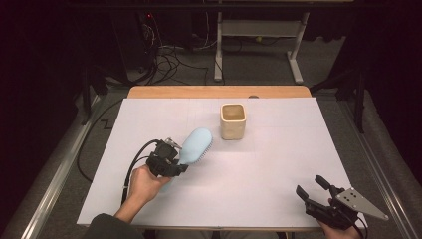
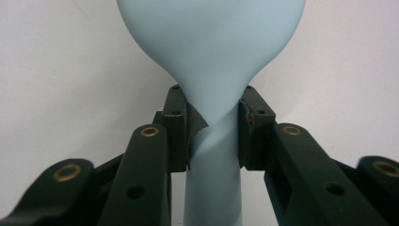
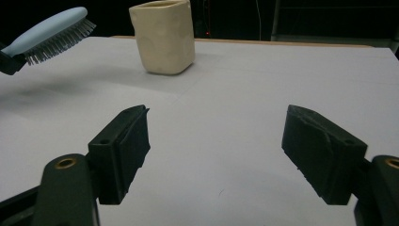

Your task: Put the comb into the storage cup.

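Starting at the left of the high view, your left tool [image 1: 175, 164] is clamped on the neck of the pale blue plastic hairbrush with dark bristles [image 1: 195, 145]. In the left gripper view the pads pinch the hairbrush [image 2: 214, 61] where the smooth, matte handle widens into the rounded oval head. The brush is lifted off the white-covered counter [image 1: 278, 164]; in the right gripper view it [image 3: 49, 33] hangs above its own soft shadow, bristles facing down.

The relation that matters: the brush's long axis runs from your left hand [image 1: 144, 185] toward about 1 o'clock, and the head points at the cream, square-mouthed cup with rounded corners [image 1: 233, 121]. The cup stands upright at roughly 1 o'clock from the brush tip, near it but not touching. Its mouth is open and looks empty, and its walls look thick, slightly uneven, like ceramic or moulded rubber.

Your left hand is clearly the nearer one to the cup. To stand the brush in it, you would probably need to swing the brush more upright over the mouth.

At the right, your right tool [image 1: 312, 191] rests near the counter's 5 o'clock corner, jaws spread wide with nothing between them, well apart from the cup [image 3: 163, 35].
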